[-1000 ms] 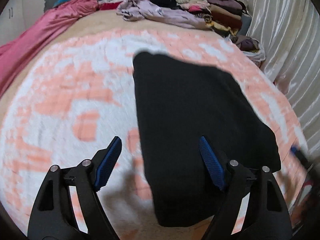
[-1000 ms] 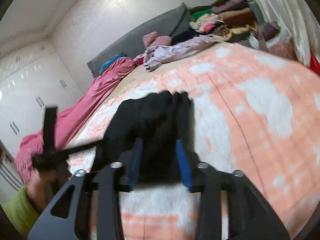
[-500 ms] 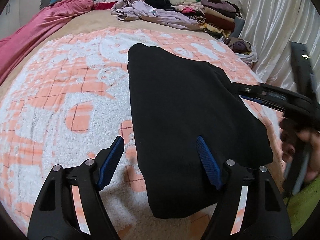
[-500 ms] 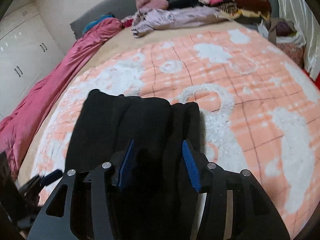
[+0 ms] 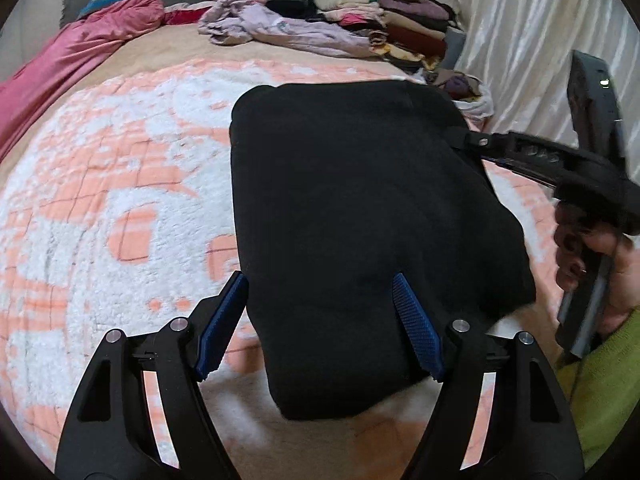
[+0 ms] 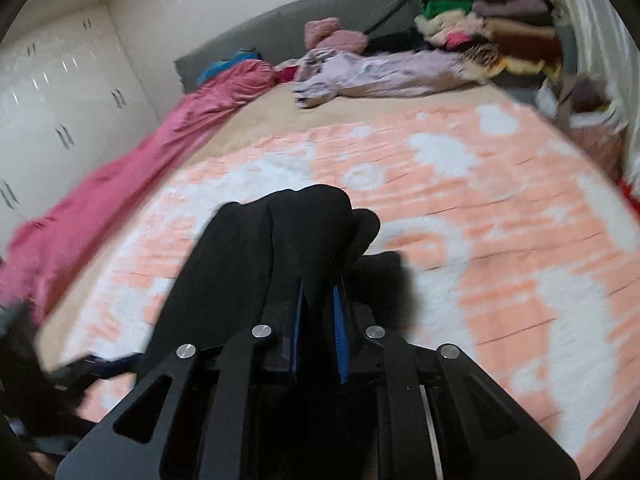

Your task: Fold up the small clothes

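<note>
A black folded garment (image 5: 360, 208) lies on the orange-and-white blanket (image 5: 120, 184). My left gripper (image 5: 320, 320) is open above the garment's near end, and its blue pads (image 5: 220, 320) stand to either side of the cloth without pressing it. My right gripper (image 6: 318, 308) is closing its jaws on a bunched fold of the black garment (image 6: 308, 232), with cloth between the pads. In the left wrist view the right gripper (image 5: 472, 142) reaches the garment's far right edge, held by a hand (image 5: 592, 248) in a green sleeve.
A pink sheet (image 5: 72, 56) runs along the bed's left side. A lilac garment (image 5: 280, 32) and a stack of folded clothes (image 5: 392, 16) sit by the grey headboard. White curtains (image 5: 532, 40) hang on the right, and white cupboards (image 6: 60, 92) stand on the left.
The right gripper's jaws have narrowed onto a fold of the black garment and lifted it into a bunch. The left gripper has stayed open over the near end.
</note>
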Demonstrator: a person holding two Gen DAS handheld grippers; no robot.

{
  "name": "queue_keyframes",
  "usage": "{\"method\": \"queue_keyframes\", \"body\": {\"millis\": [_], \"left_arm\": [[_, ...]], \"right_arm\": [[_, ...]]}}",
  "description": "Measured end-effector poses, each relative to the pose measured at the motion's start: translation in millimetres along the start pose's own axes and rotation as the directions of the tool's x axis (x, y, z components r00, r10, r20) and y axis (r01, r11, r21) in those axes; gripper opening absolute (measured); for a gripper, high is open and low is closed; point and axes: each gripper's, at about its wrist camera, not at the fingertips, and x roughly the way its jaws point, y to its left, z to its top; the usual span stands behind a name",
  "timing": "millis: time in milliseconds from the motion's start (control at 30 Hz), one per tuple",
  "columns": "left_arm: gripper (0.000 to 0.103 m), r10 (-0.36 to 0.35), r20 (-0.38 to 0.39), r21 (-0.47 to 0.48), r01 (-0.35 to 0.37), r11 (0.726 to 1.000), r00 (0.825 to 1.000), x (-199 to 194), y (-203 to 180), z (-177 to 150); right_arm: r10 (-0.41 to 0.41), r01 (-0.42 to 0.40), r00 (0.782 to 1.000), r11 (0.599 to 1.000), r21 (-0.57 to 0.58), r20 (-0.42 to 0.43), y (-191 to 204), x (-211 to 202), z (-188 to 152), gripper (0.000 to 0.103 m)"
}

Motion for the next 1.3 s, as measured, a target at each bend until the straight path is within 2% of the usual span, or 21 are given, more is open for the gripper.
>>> {"method": "queue_keyframes", "body": {"millis": [67, 133, 167, 300, 400, 533, 633, 733, 967, 1300], "left_arm": [[0.069, 0.004, -0.008, 0.026, -0.004, 1.0, 1.0, 2, -11, 0], [0.071, 0.037, -0.016, 0.052, -0.036, 0.998, 0.999, 7, -17, -1], [0.071, 0.049, -0.021, 0.058, -0.047, 0.997, 0.999, 10, -18, -3], [0.072, 0.048, -0.036, 0.048, -0.047, 0.998, 0.998, 14, -12, -8], [0.072, 0.029, -0.041, 0.024, -0.028, 0.999, 0.999, 14, -7, -11], [0.073, 0.017, -0.043, 0.004, -0.016, 1.0, 0.999, 15, -4, -14], [0.073, 0.009, -0.046, -0.005, -0.009, 1.0, 0.999, 14, -3, -17], [0.073, 0.012, -0.048, 0.004, -0.011, 1.0, 0.999, 12, -4, -18], [0.073, 0.01, -0.047, 0.002, -0.01, 1.0, 0.999, 10, -3, -19], [0.073, 0.006, -0.044, -0.007, -0.006, 1.0, 0.999, 5, -1, -21]], "right_arm": [[-0.047, 0.047, 0.998, 0.999, 0.01, -0.04, -11, 13, -4, 0.013], [-0.057, 0.061, 0.993, 0.998, 0.033, -0.101, -21, 31, -14, 0.019], [-0.061, 0.065, 0.993, 0.997, 0.045, -0.097, -24, 31, -17, 0.029], [-0.008, 0.009, 1.0, 0.993, 0.12, -0.004, -30, -1, -23, 0.032], [0.07, -0.074, 0.997, 0.99, 0.117, 0.042, -23, -30, -26, 0.032], [0.152, -0.151, 0.988, 0.983, 0.106, 0.005, -7, -44, -34, 0.032], [0.152, -0.143, 0.986, 0.981, 0.128, -0.069, -4, -33, -47, 0.032], [0.158, -0.141, 0.983, 0.976, 0.163, -0.097, -5, -23, -59, 0.033], [0.173, -0.154, 0.98, 0.972, 0.178, -0.099, 0, -20, -63, 0.033], [0.166, -0.147, 0.981, 0.975, 0.166, -0.105, 1, -19, -65, 0.027]]}}
